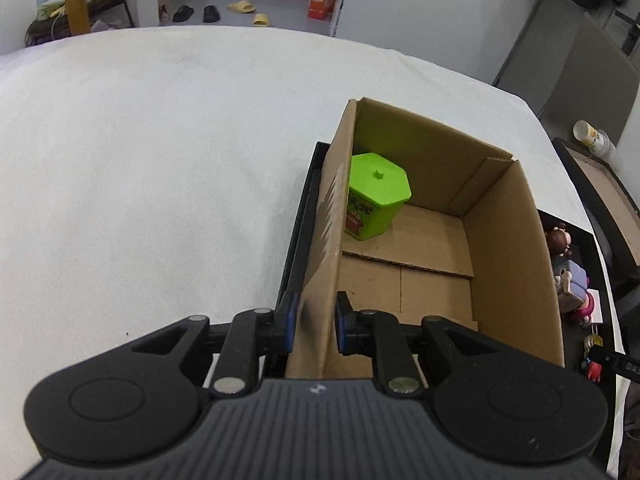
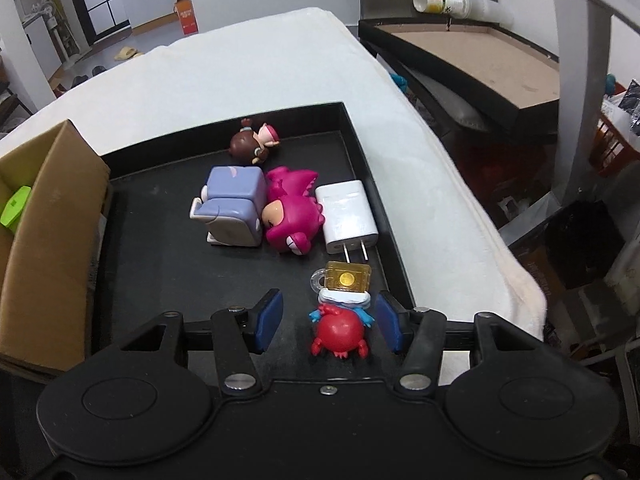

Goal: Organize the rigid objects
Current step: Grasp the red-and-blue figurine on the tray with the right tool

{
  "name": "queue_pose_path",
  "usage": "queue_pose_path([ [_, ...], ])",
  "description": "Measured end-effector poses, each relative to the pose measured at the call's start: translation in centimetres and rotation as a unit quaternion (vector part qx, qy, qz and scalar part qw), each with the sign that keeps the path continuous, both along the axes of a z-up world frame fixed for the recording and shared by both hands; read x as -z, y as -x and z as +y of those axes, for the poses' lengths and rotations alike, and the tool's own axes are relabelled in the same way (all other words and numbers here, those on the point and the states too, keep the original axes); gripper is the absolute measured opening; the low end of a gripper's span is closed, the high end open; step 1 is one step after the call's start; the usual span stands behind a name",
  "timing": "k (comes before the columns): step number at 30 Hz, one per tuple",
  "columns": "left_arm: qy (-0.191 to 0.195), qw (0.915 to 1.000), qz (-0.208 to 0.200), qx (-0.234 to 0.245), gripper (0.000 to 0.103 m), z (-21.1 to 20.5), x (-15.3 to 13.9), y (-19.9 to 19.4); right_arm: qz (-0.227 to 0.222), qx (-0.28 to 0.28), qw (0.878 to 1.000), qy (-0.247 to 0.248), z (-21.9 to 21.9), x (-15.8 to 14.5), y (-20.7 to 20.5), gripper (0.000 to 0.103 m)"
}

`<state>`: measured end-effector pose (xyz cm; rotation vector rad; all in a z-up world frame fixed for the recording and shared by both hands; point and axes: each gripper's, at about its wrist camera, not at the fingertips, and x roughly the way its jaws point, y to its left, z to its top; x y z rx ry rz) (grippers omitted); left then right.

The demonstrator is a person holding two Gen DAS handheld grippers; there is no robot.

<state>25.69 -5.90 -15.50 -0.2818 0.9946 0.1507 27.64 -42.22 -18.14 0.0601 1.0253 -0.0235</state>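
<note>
Cardboard fills my left wrist view: my left gripper (image 1: 313, 326) is pinched onto the near left wall of the open cardboard box (image 1: 508, 240), one blue pad outside the wall and one inside, both pressed against it. Inside the box, a lime-green lidded tub (image 1: 376, 196) stands upright in the far left corner, close against that same wall. The box sits in the left part of a black tray (image 2: 360, 152) on a white-covered table (image 1: 160, 160). Through my right wrist camera, my right gripper (image 2: 328, 322) hovers with its jaws partly open around a small red crab figure (image 2: 340, 334); the figure lies nearer the right-hand pad, and I cannot tell whether either pad touches it. Just beyond the crab lies an amber padlock-shaped piece (image 2: 346, 278), and past that a white plug adapter (image 2: 348, 216) along the tray's right rim. A magenta dinosaur figure (image 2: 292, 208) lies touching the adapter's left side, a lavender block figure (image 2: 232, 208) against it, and a brown-haired doll (image 2: 252, 144) near the tray's far wall.
</note>
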Motion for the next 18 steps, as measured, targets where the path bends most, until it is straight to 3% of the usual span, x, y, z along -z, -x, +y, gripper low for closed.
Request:
queue_pose_path([
  [4,0.006,1.0000,0.000,0.005,0.018,0.3,-0.4,0.3,0.011,0.007,1.000,0.012,0.2,1.0,-0.7,0.049],
  [6,0.008,0.9999,-0.002,0.010,0.018,0.3,-0.6,0.7,0.020,0.009,1.000,0.015,0.2,1.2,-0.8,0.039],
  [18,0.017,0.9993,-0.024,0.023,0.014,0.7,-1.3,1.7,-0.017,-0.019,1.000,0.008,3.4,-3.1,0.3,0.038],
])
